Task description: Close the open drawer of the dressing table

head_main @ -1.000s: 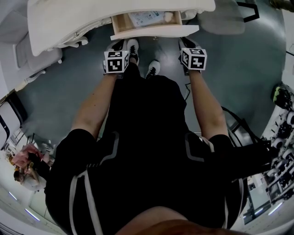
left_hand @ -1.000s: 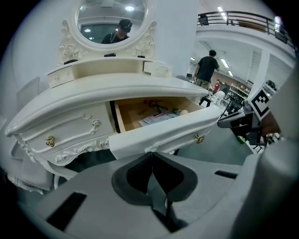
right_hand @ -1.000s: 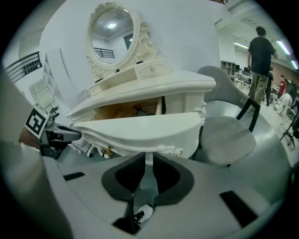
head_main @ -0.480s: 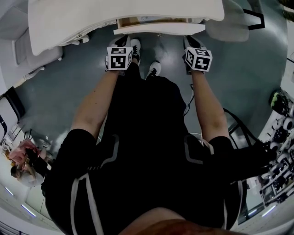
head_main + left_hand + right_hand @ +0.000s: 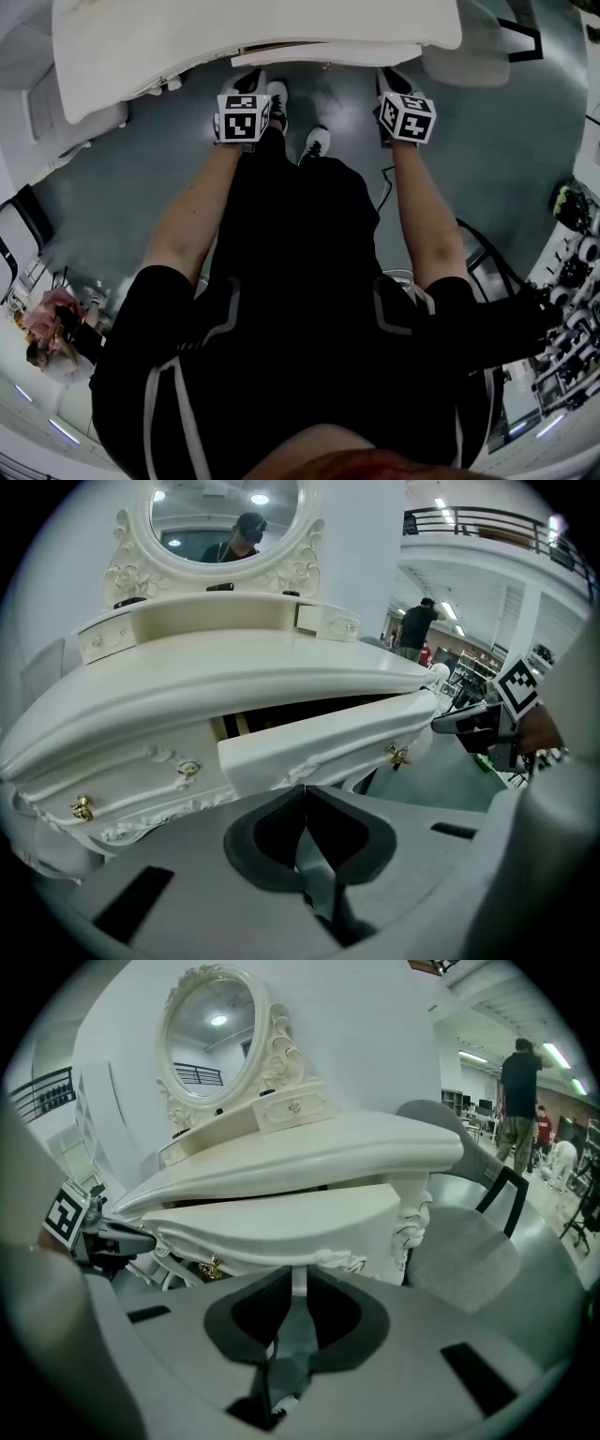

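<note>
The white dressing table [image 5: 141,37] fills the top of the head view. Its middle drawer [image 5: 323,53] sticks out only a little from under the table top. In the left gripper view the drawer front [image 5: 319,747] runs slantwise with a dark gap above it and a gold knob [image 5: 398,755] at its right end. My left gripper [image 5: 305,791] is shut and empty, its tips just before the drawer front's left part. My right gripper [image 5: 298,1279] is also shut and empty, close up to the drawer front [image 5: 281,1218] near its right end.
A grey chair [image 5: 459,1241] stands right of the table. The person's white shoes [image 5: 314,141] are on the grey floor below the drawer. An oval mirror [image 5: 225,517] tops the table. Another drawer with a gold knob [image 5: 82,806] lies to the left. People stand far back.
The drawer has slid back under the table top, so its inside no longer shows. Both grippers moved forward toward the table with it.
</note>
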### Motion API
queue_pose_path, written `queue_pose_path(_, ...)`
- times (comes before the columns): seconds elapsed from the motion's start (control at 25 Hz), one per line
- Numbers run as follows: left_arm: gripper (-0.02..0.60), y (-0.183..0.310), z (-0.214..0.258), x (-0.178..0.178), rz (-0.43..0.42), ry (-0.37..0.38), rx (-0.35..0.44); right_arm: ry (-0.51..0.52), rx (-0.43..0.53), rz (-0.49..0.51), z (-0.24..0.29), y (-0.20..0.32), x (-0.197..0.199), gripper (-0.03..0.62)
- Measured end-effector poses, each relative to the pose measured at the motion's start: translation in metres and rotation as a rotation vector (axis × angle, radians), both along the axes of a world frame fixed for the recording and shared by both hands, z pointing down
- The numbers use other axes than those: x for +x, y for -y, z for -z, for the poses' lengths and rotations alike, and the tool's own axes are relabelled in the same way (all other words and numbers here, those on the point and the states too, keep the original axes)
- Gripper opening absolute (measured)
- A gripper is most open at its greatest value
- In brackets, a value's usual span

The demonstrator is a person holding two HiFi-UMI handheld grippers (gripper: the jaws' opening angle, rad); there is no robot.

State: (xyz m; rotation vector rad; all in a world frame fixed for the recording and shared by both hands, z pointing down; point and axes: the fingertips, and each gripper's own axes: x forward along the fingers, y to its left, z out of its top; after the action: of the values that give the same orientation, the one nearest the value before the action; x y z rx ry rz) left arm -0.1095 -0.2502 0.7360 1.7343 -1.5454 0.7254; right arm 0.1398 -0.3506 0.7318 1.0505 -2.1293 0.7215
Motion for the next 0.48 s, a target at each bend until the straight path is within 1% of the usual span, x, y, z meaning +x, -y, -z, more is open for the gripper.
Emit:
queue_pose_path(0.24,0.005,0.007,-0.003,-0.002,-0.009,-0.005,0.0,0.0,0.017,-0.01,-0.001,0.012,-0.005,0.055)
queue_pose_path(0.48,0.005,0.013,-0.004,-0.007,-0.016,-0.011,0.009,0.024,0.046,-0.026,-0.001,0.026,-0.013,0.048)
